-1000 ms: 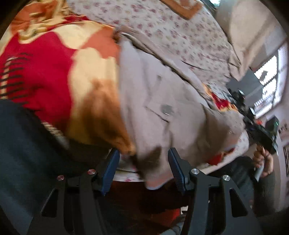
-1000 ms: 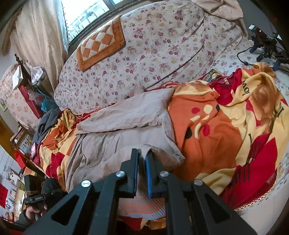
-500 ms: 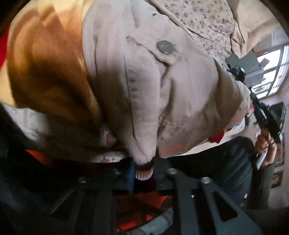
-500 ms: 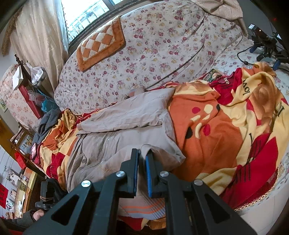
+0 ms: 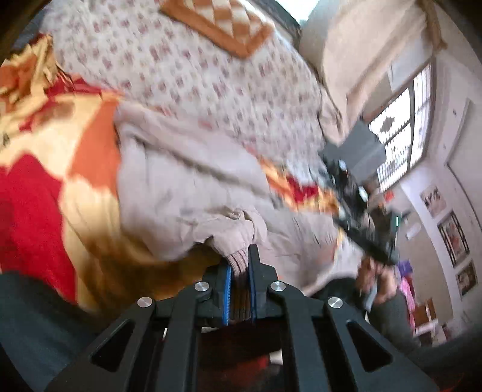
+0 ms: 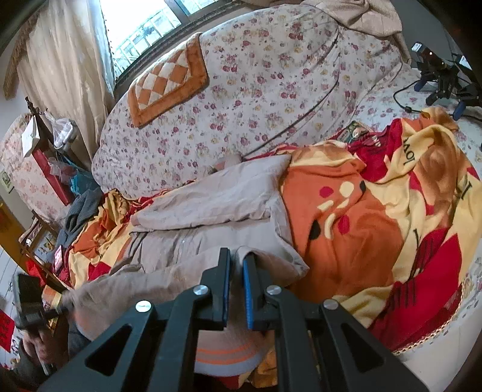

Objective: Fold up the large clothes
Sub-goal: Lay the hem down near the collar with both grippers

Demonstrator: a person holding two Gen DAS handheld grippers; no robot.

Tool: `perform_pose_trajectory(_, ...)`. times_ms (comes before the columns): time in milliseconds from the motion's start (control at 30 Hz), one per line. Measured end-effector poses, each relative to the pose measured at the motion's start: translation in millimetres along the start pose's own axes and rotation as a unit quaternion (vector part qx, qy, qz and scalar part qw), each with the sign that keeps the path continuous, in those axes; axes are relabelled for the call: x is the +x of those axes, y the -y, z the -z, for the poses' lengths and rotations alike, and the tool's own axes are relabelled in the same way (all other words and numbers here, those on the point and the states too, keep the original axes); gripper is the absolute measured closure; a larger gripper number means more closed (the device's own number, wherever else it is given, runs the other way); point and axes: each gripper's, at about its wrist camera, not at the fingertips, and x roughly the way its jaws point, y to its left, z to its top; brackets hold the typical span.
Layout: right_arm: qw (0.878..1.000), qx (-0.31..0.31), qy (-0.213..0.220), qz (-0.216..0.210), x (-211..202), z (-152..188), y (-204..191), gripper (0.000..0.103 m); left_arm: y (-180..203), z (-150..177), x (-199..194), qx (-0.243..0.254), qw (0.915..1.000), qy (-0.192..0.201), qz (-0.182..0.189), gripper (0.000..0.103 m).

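In the left wrist view, the left gripper [image 5: 240, 271] is clamped tight on the ribbed hem of a beige jacket [image 5: 192, 187], the knit band pinched between its blue pads [image 5: 226, 297] with no gap showing on either side. The cloth bunches into a fold just above the fingertips and spreads away ahead of them and to their left, lying over a red, orange and yellow blanket [image 5: 33, 199]. Beyond the jacket, farther ahead of the fingers, rises a floral sofa back [image 5: 192, 75] with an orange checked cushion [image 5: 223, 24] on top. To the right of the fingers, blurred, the right gripper [image 5: 358, 205] appears in a hand [image 5: 376, 271] at the jacket's other end. In the right wrist view, the right gripper [image 6: 236, 265] is nearly closed, its pads standing a narrow slit apart with the beige jacket [image 6: 217, 208] pinched between them; the striped knit hem hangs just below the fingers. The rest of the garment lies flat ahead of the fingertips and to their left on the blanket [image 6: 376, 226], which stretches off to the right. At the far lower left, the left gripper [image 6: 27, 301] lifts the jacket's other corner clear of the blanket.
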Motion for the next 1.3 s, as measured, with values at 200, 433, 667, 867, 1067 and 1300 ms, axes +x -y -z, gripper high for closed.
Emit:
perform_pose_trajectory(200,1.0,-0.001,0.015,-0.001,7.2,-28.5,-3.4,0.099,-19.7,-54.6,8.5,-0.031,0.9987,0.034,-0.023,0.103)
perform_pose_trajectory(433,0.999,-0.009,0.021,0.028,70.2,-97.6,-19.3,0.101,-21.5,-142.4,53.6,-0.008,0.9951,0.037,-0.091,0.103)
perform_pose_trajectory(667,0.995,0.046,0.007,0.089,164.6,-134.4,8.0,0.101,-46.3,-204.1,130.5,0.012,0.9894,0.017,-0.144,0.103)
perform_pose_trajectory(867,0.99,0.083,-0.004,0.111,225.3,-144.8,38.9,0.101,-77.9,-232.1,188.3,0.006,0.9839,0.02,-0.177,0.103)
perform_pose_trajectory(1067,0.99,0.098,0.007,0.098,266.6,-168.6,54.4,0.101,-112.6,-247.3,228.3,-0.017,0.9787,0.023,-0.203,0.103)
perform_pose_trajectory(1300,0.988,0.143,-0.028,0.052,304.3,-154.9,78.3,0.093,-144.0,-240.7,257.6,-0.001,0.9733,-0.022,-0.228,0.096)
